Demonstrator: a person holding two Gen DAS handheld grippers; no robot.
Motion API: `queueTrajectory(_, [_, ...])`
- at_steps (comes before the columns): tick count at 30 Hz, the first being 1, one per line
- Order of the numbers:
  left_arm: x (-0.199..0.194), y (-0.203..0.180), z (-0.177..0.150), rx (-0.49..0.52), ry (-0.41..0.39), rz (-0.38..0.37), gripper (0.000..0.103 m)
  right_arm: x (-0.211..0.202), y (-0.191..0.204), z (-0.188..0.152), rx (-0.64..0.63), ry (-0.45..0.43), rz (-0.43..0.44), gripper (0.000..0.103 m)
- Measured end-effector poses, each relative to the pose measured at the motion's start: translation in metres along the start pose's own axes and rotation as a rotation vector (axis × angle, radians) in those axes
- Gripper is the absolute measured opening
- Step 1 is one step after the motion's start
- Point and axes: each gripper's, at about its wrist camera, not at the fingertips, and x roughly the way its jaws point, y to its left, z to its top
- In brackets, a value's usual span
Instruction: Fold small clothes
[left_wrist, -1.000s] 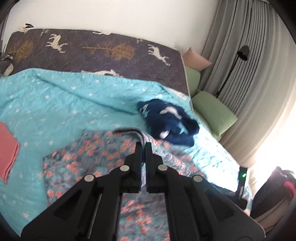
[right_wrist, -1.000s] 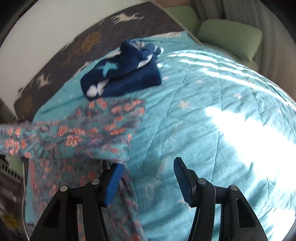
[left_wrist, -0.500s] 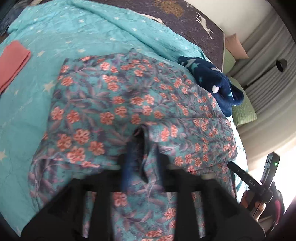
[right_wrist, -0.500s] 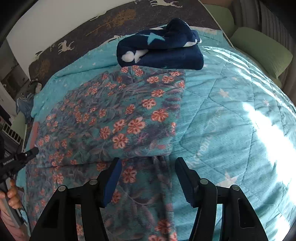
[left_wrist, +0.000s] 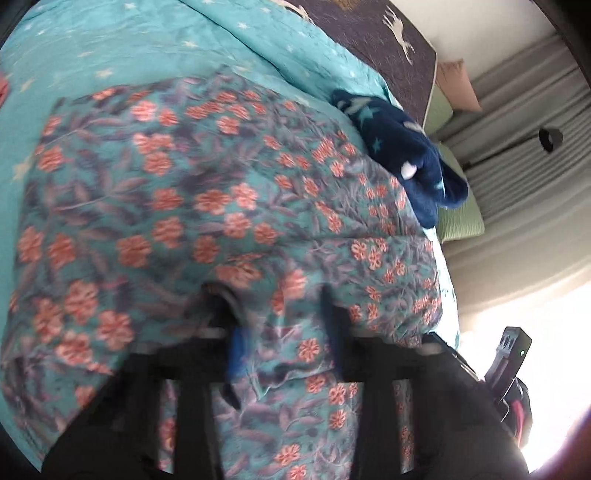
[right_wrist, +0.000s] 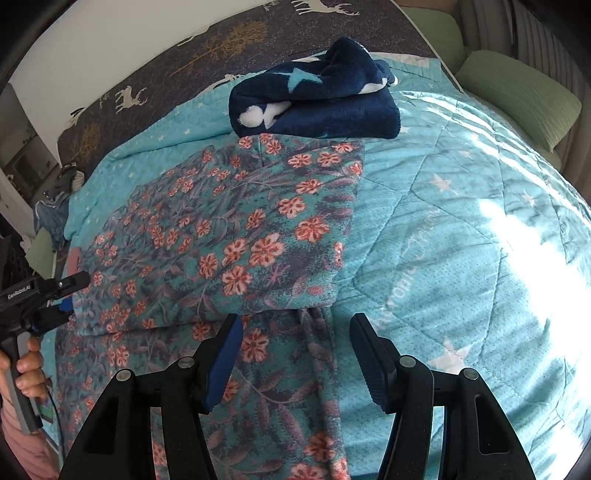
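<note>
A teal floral garment (left_wrist: 184, 184) lies on the bed, its upper half folded over the lower; the fold edge (right_wrist: 229, 229) runs just ahead of my right gripper. My left gripper (left_wrist: 284, 332) is low on the garment's near edge. Its blurred jaws stand apart and are closing, with a ridge of floral cloth between them that the pads do not press. It also shows at the left edge of the right wrist view as the left gripper (right_wrist: 72, 295), held by a hand (right_wrist: 22, 365). My right gripper (right_wrist: 295, 325) hangs open over the garment's lower strip, gripping nothing.
A navy star-print fleece (right_wrist: 314, 103) lies bunched just beyond the garment's far edge. The turquoise quilt (right_wrist: 461, 221) spreads to the right, sunlit. Green pillows (right_wrist: 517, 92) and grey curtains (left_wrist: 517, 184) line the far side. A pink cloth (left_wrist: 2, 88) peeks in at the left.
The left gripper came down onto the floral garment and its shut jaws now stand apart around a ridge of cloth. The lifted half now lies flat, folded over. The right gripper has hardly moved.
</note>
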Motion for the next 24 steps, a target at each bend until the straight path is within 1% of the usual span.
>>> queueTrajectory(1, [0.003,-0.002,0.002,0.0,0.003,0.001,0.004,0.0,-0.002,0.0,0.008,-0.001,-0.001,0.062])
queueTrajectory(2, [0.002,-0.008,0.005,0.013,-0.018,0.012,0.004,0.001,-0.004,0.001,0.015,-0.003,0.001,0.062])
queueTrajectory(3, [-0.004,-0.018,0.008,0.054,-0.057,0.02,0.004,0.002,-0.007,0.002,0.029,-0.005,0.0,0.062])
queueTrajectory(5, [-0.024,-0.047,0.015,0.125,-0.124,-0.022,0.004,0.002,-0.01,0.004,0.043,-0.012,0.002,0.062])
queueTrajectory(7, [-0.059,-0.085,0.024,0.203,-0.208,-0.087,0.004,0.003,-0.012,0.006,0.045,-0.009,0.011,0.063])
queueTrajectory(9, [-0.1,-0.123,0.029,0.294,-0.308,-0.149,0.004,0.004,-0.011,0.009,0.044,-0.008,0.007,0.063])
queueTrajectory(11, [-0.133,-0.152,0.032,0.371,-0.377,-0.177,0.004,0.006,-0.01,0.013,0.046,-0.014,0.007,0.064])
queueTrajectory(13, [-0.158,-0.177,0.031,0.435,-0.428,-0.171,0.004,0.012,-0.008,0.02,0.04,-0.023,-0.008,0.064])
queueTrajectory(15, [-0.17,-0.19,0.028,0.48,-0.456,-0.144,0.004,0.018,-0.009,0.027,0.047,-0.032,-0.06,0.064])
queueTrajectory(17, [-0.175,-0.194,0.022,0.509,-0.473,-0.104,0.004,0.018,-0.019,0.034,0.12,-0.069,-0.123,0.064])
queueTrajectory(18, [-0.176,-0.191,0.018,0.523,-0.473,-0.085,0.004,0.015,-0.032,0.036,0.202,-0.095,-0.153,0.064])
queueTrajectory(19, [-0.173,-0.187,0.018,0.525,-0.47,-0.071,0.004,0.012,-0.042,0.036,0.256,-0.106,-0.154,0.064])
queueTrajectory(21, [-0.165,-0.173,0.02,0.504,-0.456,-0.028,0.004,0.008,-0.057,0.035,0.324,-0.099,-0.155,0.064])
queueTrajectory(23, [-0.154,-0.149,0.026,0.455,-0.431,-0.002,0.004,0.005,-0.062,0.034,0.296,-0.099,-0.232,0.064])
queueTrajectory(24, [-0.151,-0.14,0.027,0.435,-0.421,0.006,0.004,0.003,-0.065,0.033,0.284,-0.1,-0.256,0.064])
